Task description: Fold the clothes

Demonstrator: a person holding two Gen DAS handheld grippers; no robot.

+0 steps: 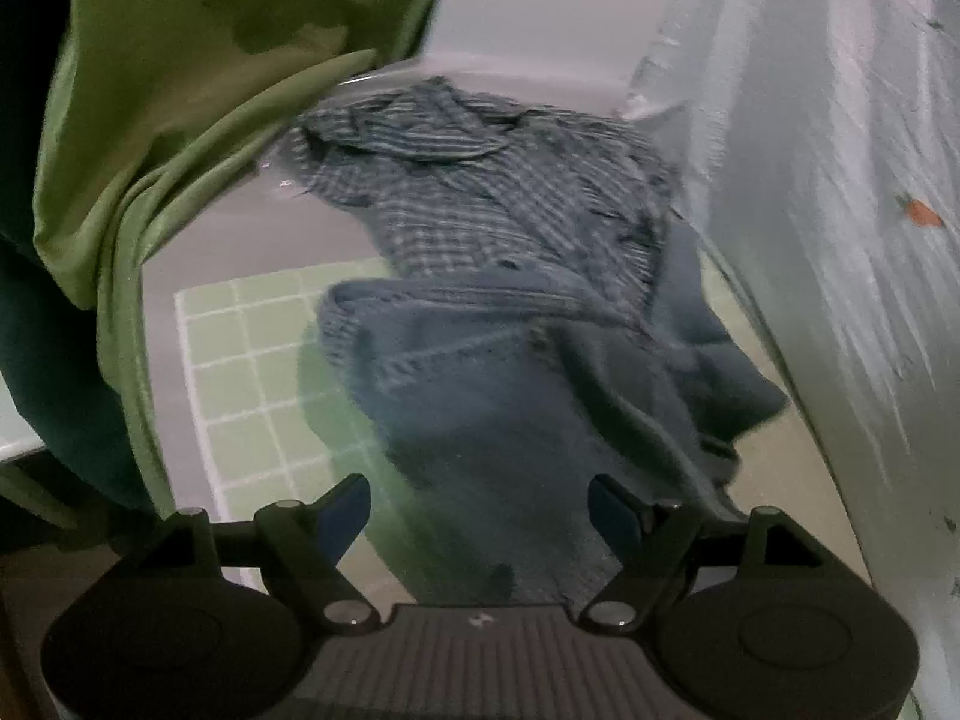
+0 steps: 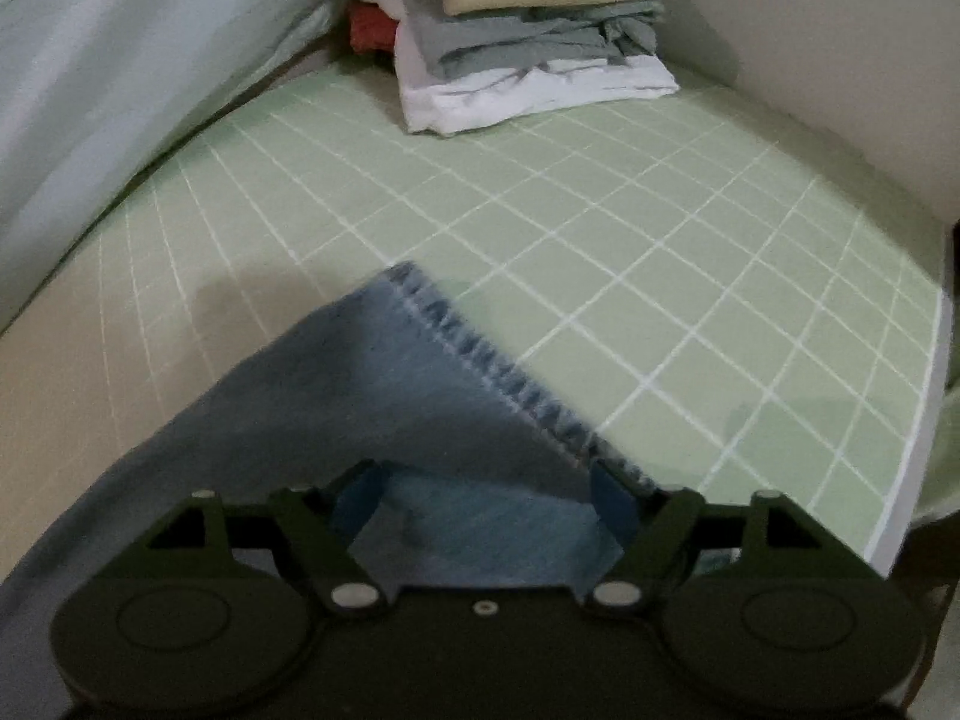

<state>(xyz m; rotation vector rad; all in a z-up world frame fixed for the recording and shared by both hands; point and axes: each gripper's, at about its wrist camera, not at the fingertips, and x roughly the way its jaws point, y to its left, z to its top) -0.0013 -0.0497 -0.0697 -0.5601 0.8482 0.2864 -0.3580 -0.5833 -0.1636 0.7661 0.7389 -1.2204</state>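
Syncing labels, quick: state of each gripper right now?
Left gripper: open, holding nothing, above the blue jeans.
Right gripper: open, denim between the jaws but not clamped.

blue jeans (image 2: 384,396), checked shirt (image 1: 480,204), green grid mat (image 2: 600,228)

Rumpled blue denim jeans (image 1: 510,396) are lying on the green mat, a crumpled blue plaid shirt (image 1: 480,192) seemingly overlapping their far end.

Dim, flat indoor light; both views motion-blurred; fisheye bending and black corners at the edges; no glare.
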